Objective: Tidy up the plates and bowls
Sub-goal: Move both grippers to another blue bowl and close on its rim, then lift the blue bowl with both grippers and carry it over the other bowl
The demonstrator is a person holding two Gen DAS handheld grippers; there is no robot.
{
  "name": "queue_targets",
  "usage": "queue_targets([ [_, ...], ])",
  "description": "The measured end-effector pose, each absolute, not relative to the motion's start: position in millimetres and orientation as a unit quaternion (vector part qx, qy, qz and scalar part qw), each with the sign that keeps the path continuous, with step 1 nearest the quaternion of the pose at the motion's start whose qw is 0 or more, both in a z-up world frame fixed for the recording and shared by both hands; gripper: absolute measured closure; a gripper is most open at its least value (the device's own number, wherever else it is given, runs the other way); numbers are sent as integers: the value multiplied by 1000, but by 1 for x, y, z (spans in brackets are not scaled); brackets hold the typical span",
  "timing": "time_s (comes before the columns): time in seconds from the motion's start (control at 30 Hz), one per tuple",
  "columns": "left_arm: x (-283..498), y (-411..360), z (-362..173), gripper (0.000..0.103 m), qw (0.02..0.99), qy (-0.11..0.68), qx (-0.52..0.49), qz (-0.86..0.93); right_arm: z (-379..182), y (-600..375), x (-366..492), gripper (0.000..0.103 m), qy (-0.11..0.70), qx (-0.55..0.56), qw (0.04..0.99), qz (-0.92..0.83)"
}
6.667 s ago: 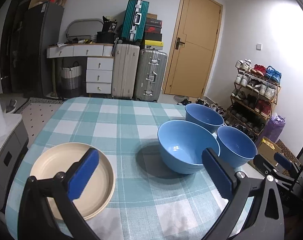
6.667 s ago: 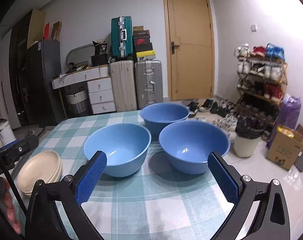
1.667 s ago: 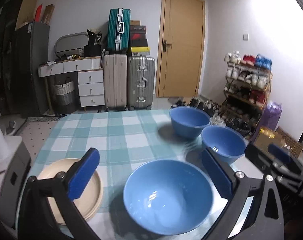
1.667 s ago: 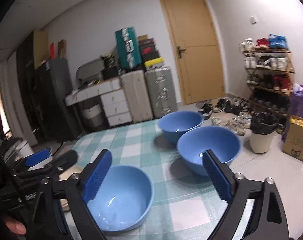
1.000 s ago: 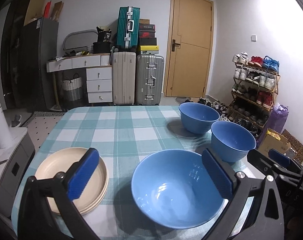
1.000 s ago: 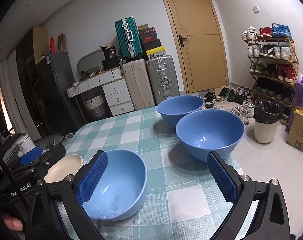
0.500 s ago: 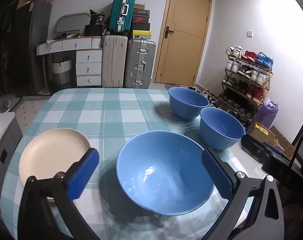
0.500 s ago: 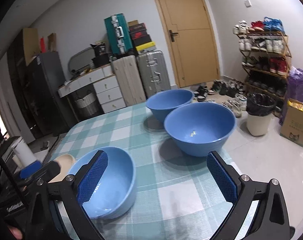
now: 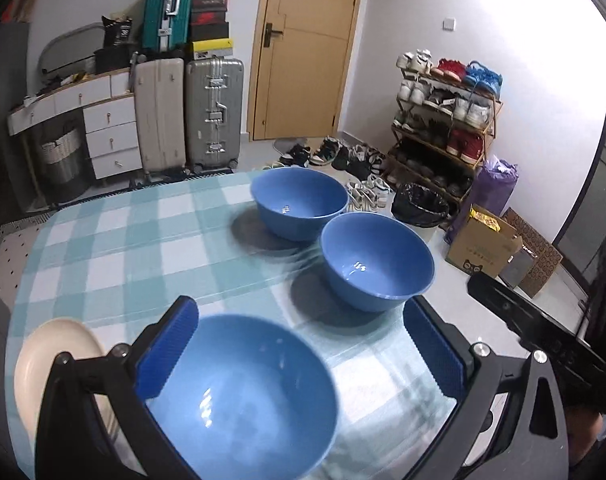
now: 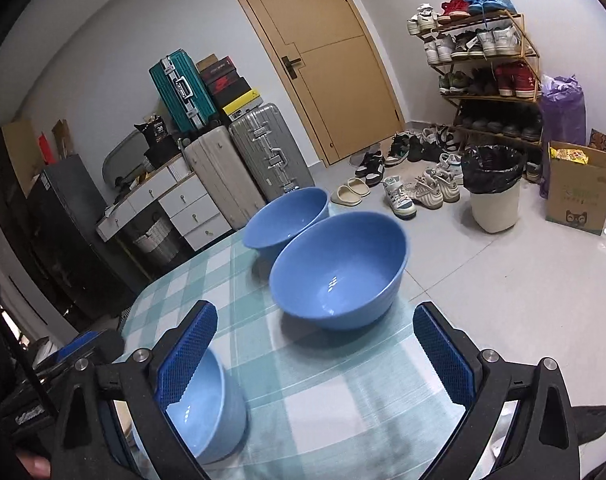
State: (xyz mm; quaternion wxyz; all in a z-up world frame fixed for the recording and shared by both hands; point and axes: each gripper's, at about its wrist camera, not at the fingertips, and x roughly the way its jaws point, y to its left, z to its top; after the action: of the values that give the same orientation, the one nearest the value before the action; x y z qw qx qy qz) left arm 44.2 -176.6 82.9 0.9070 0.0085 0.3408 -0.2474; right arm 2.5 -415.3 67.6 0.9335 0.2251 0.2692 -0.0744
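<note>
1. Right now the left hand-held gripper point(image 9: 299, 354) is hovering over the near bowl point(image 9: 239, 396) with its blue pads spread wide, released and gripping nothing; the bowl is sitting upright, mouth up, by the near edge of the bench point(image 9: 115, 248).
2. Beside that bowl, the cream plates point(image 9: 51, 364) are lying flat at the near left corner of the bench, partly hidden behind the left finger.
3. The middle bowl point(image 9: 377, 260) is standing upright at the right edge of the bench, and the far bowl point(image 9: 299, 202) is standing at the far right corner; the two look close together, though whether their rims are touching cannot be told.
4. The right hand-held gripper point(image 10: 315, 356) is also hanging open and empty, its pads wide apart, facing the middle bowl point(image 10: 339, 268) across a bare strip of checked cloth; the far bowl point(image 10: 285, 218) is lying just behind it.
5. A broad stretch of cloth is lying open across the left and far side of the bench, while the right edge is dropping straight to the floor point(image 10: 503, 280).
6. All bowls are round, so none is showing a long axis.
7. A cardboard box point(image 10: 579, 186) with a cat-face print is standing on the floor; its lettering is too small to read.
</note>
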Motion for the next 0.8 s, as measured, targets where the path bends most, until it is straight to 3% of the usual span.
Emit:
queue_targets([
  [0.3, 95, -238, 73, 1, 883, 391, 27, -260, 72, -466, 30, 5, 303, 220, 923, -91],
  [0.47, 134, -270, 61, 1, 864, 432, 44, -253, 58, -498, 65, 22, 351, 239, 901, -88],
  [0.8, 202, -308, 22, 3, 811, 531, 17, -245, 18, -552, 130, 25, 417, 279, 860, -93],
])
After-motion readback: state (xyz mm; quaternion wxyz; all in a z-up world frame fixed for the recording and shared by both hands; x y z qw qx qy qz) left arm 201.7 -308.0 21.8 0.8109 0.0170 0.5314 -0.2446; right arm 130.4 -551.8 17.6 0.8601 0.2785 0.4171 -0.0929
